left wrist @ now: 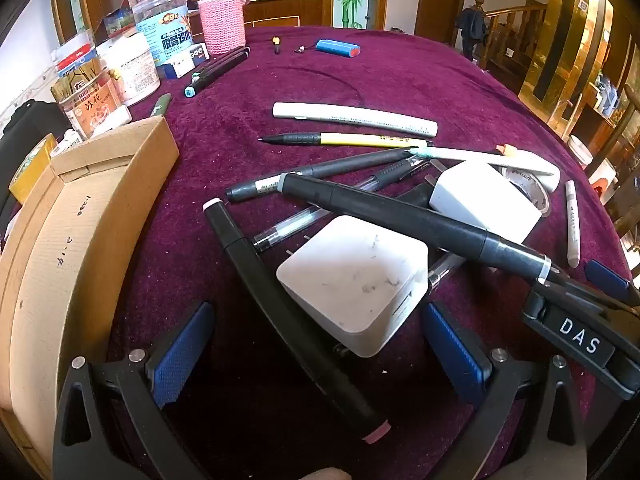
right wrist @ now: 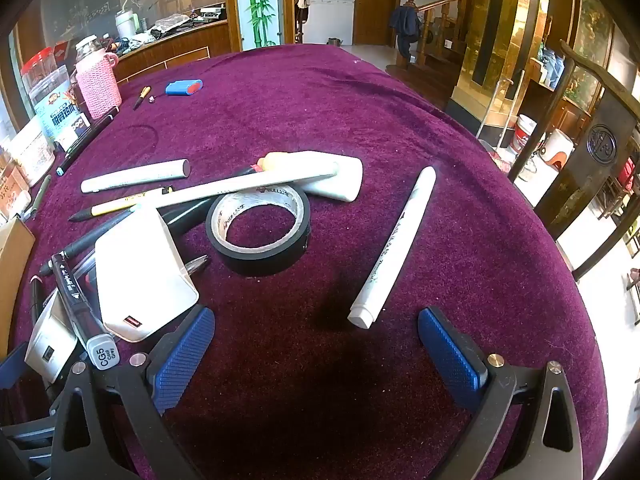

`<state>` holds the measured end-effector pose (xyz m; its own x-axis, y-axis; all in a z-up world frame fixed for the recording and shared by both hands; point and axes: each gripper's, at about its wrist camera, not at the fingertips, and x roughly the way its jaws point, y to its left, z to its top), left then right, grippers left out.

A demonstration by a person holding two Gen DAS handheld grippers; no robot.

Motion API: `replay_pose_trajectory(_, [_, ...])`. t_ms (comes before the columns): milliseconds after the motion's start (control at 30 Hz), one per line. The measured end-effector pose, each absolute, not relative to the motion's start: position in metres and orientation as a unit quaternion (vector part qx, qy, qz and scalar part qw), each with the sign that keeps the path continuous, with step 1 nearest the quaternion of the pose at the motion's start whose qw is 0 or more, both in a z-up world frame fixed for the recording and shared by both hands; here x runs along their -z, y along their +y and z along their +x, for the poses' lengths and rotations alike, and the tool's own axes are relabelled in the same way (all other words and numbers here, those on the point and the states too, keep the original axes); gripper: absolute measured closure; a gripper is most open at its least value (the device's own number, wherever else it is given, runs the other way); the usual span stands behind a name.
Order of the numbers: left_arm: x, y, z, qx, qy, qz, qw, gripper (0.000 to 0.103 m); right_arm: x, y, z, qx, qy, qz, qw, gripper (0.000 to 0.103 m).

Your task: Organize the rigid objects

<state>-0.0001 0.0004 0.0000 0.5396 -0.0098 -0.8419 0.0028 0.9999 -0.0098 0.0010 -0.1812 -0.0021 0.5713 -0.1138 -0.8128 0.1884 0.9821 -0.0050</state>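
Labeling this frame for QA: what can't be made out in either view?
- Cardboard box interior: left wrist view, hidden by its own wall.
- Clear pens: left wrist view, partly covered by the white charger and black marker.
- White marker print: right wrist view, too small.

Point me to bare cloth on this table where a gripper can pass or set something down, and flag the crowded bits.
Free: the wide cloth beyond the tape roll, the strip right of the lone white marker, and the patch between the cardboard box and the pen pile. Crowded: the pile around the white charger, and the jars along the far left edge.
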Motion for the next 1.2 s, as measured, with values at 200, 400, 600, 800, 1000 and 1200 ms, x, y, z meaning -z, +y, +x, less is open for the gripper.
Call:
replay_pose_trajectory(200, [0.0000, 0.0001, 0.0001, 0.001, 0.478, -0.002, 0.878, 0.001, 0.0019, -0.1811, 0.0011, 0.085, 0.456, 0.041, 0.885, 0.001])
replay_pose_trajectory(400, [0.0001, 0.0003, 0.0001, 0.000, 0.477, -0.002, 0.879, 0.001, 0.0020, -0.1811, 0.0009, 0.085, 0.455, 0.041, 0.885, 0.001])
replay_pose_trajectory(600, [0.0001, 0.0003, 0.0000, -0.001, 0.477, -0.001, 0.879, 0.001, 0.0020, -0.1814, 0.0009, 0.085, 0.455, 0.041, 0.885, 0.001])
replay_pose_trajectory(800, [0.0000, 0.0002, -0.0001, -0.001, 0.477, -0.001, 0.879, 0.001, 0.0019, -0.1815, 0.0010, 0.085, 0.455, 0.041, 0.885, 0.001])
replay_pose_trajectory(1000, [0.0001, 0.0003, -0.0004, -0.001, 0.476, -0.001, 0.879, 0.001, 0.0018, -0.1816, 0.0011, 0.085, 0.455, 0.042, 0.885, 0.001])
replay_pose_trajectory(1200, [0.0000, 0.0002, -0.0004, -0.001, 0.476, -0.001, 0.880, 0.001, 0.0017, -0.1816, 0.0010, 0.085, 0.455, 0.041, 0.885, 0.001])
